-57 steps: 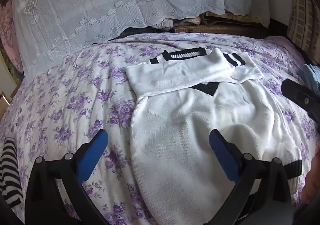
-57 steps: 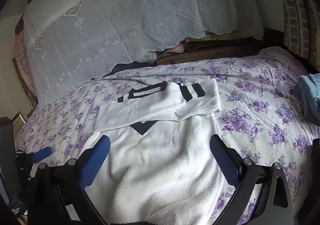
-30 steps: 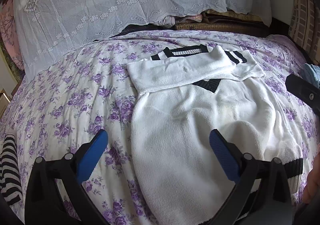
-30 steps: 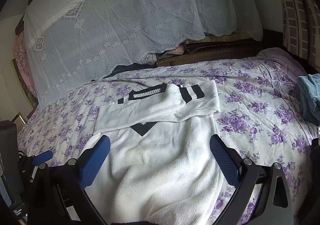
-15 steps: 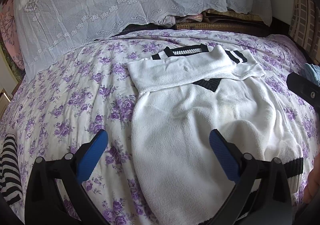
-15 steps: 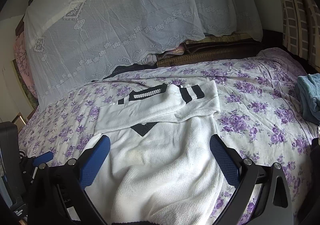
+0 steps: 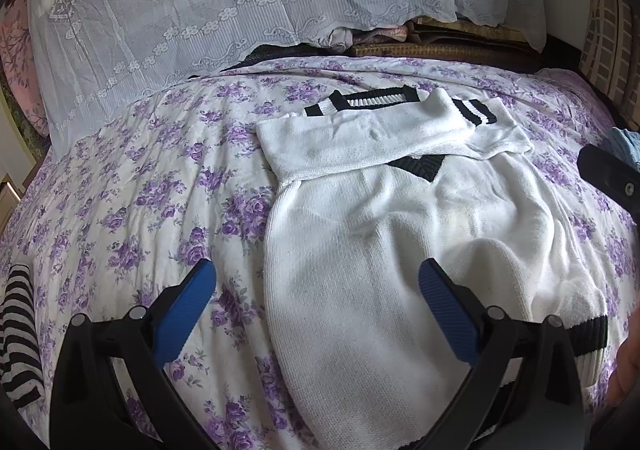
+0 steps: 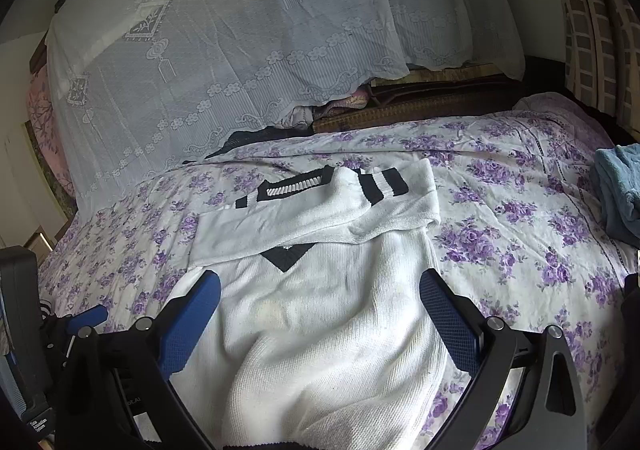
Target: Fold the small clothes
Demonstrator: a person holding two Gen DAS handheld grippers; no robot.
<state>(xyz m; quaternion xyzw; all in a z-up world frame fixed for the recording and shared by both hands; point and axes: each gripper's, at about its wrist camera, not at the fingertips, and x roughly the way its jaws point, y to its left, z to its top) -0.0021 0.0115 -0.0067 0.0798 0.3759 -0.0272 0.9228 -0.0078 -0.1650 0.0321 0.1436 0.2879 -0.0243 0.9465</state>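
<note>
White knit sweater (image 7: 384,250) with black V-neck trim and black-striped cuffs spread on floral bedsheet (image 7: 152,186), purple roses on white. Left gripper (image 7: 318,304) held above the near part of the bed, jaws wide apart, nothing between them; blue pads (image 7: 182,312) ribbed, clean. Sweater body ahead of and mostly under the right-hand finger of that gripper, left edge of the knit running about midway between the two fingers. One sleeve folded across the chest, well ahead of the fingertips, striped cuff lying toward the right (cuff overlaps the collar region; V-point of the neckline showing just below the sleeve). Black ribbed hem band at near right, beside the right finger's base. Black-and-white striped garment (image 7: 18,334) at far left of the left gripper, apart from the sweater. Right gripper (image 8: 320,310) likewise spread wide, empty, poised over the lower sweater body; sweater (image 8: 320,322) filling the span between both fingers, folded sleeve ahead of the tips. Blue folded cloth (image 8: 618,190) far to the right of the right gripper, on the sheet, well apart from the sweater. White lace cover (image 8: 240,42) draped over a pile beyond the bed's far edge, ahead of both grippers (contents under it mostly hidden). Left gripper also visible at lower left of right wrist view.
</note>
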